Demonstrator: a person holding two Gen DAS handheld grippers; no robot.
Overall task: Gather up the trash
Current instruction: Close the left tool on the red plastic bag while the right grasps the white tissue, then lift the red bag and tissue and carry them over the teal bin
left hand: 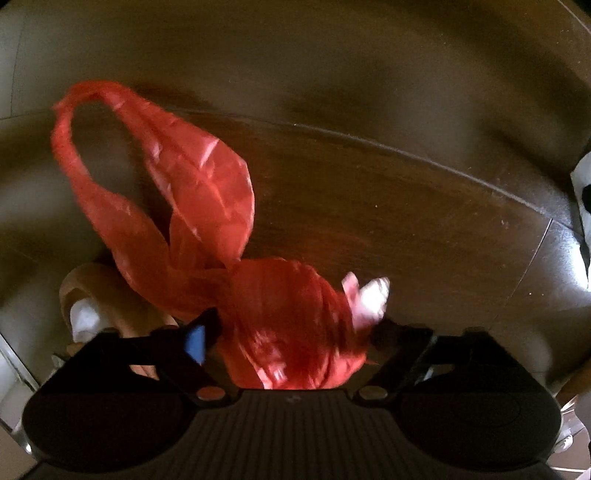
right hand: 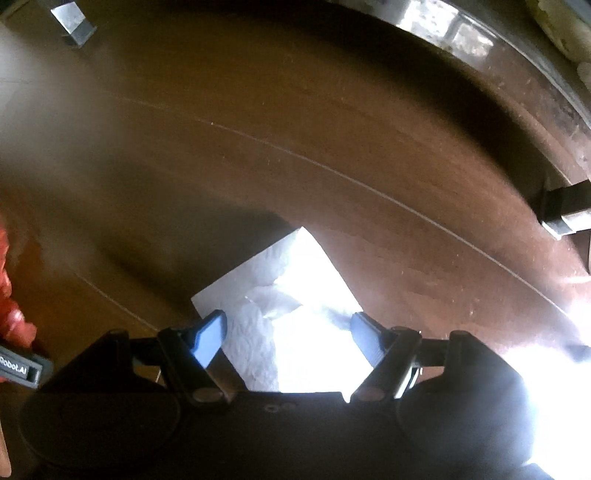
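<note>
A red plastic bag [left hand: 258,302] is seen between the fingers of the left gripper [left hand: 291,332], over a dark brown wooden floor [left hand: 388,206]. Its bunched body fills the gap between the blue-padded left finger and the right finger, whose tip is hidden behind the plastic, and it appears to be pinched there, though the blur leaves contact at the right finger uncertain. One long handle loop [left hand: 92,177] is flung up and to the left, blurred. A pale scrap [left hand: 369,295] shows at the bag's right edge; whether it is inside the bag cannot be told. Something tan and white [left hand: 88,302], too blurred to name, lies behind the left finger.

In the right wrist view, the right gripper [right hand: 290,334] is held with its blue fingertips [right hand: 208,338] spread apart above a white crumpled tissue or paper sheet [right hand: 273,295] lying flat on the floor. The sheet sits between the two fingers, and its right part is washed out by glare. Whether the pads touch it cannot be told.

At the left edge of this view, part of the other gripper's body [right hand: 22,369] is seen, on which the lettering "Robot.AI" can be read, with red plastic just above it. Metal furniture feet [right hand: 74,22] stand at the top left and far right.
</note>
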